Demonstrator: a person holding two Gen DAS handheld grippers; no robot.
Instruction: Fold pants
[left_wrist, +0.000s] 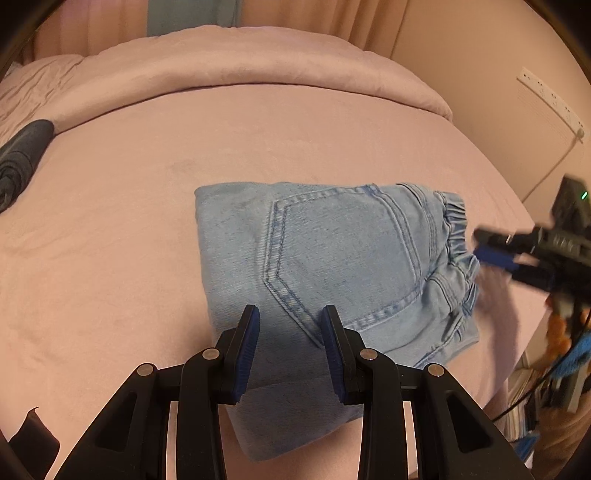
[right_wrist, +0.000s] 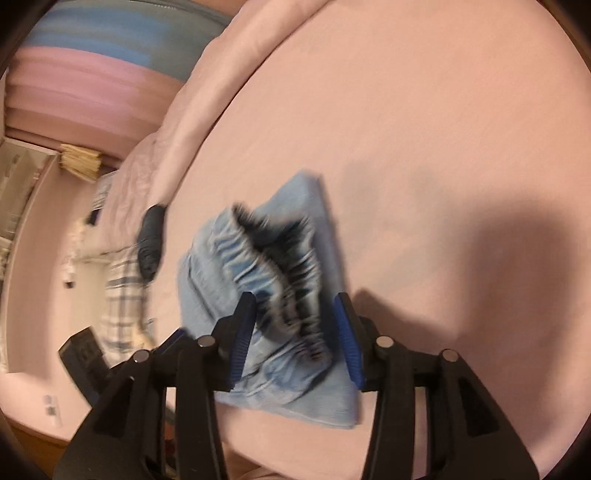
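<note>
The light-blue denim pants (left_wrist: 325, 280), already folded into a compact, roughly square bundle, lie on the pink bed (left_wrist: 129, 229), back pocket up. Their long axis runs from a smooth folded edge at 9 o'clock to the gathered elastic waistband (left_wrist: 458, 243) at 3 o'clock in the left wrist view.

The left hand-held gripper (left_wrist: 290, 325) hovers over the bundle's near edge, at 6 o'clock from its middle, jaws parted wide with nothing between them. The right hand-held gripper (right_wrist: 295, 325) sits at the waistband end, at 3 o'clock, also spread wide and empty; its own view is blurred, so contact with the cloth cannot be judged. Each tool is near one side, the right closest to the waistband.

A rolled dark garment (left_wrist: 22, 158) lies well apart at 10 o'clock. The folding looks essentially finished; any remaining move would likely be smoothing or pulling away.
</note>
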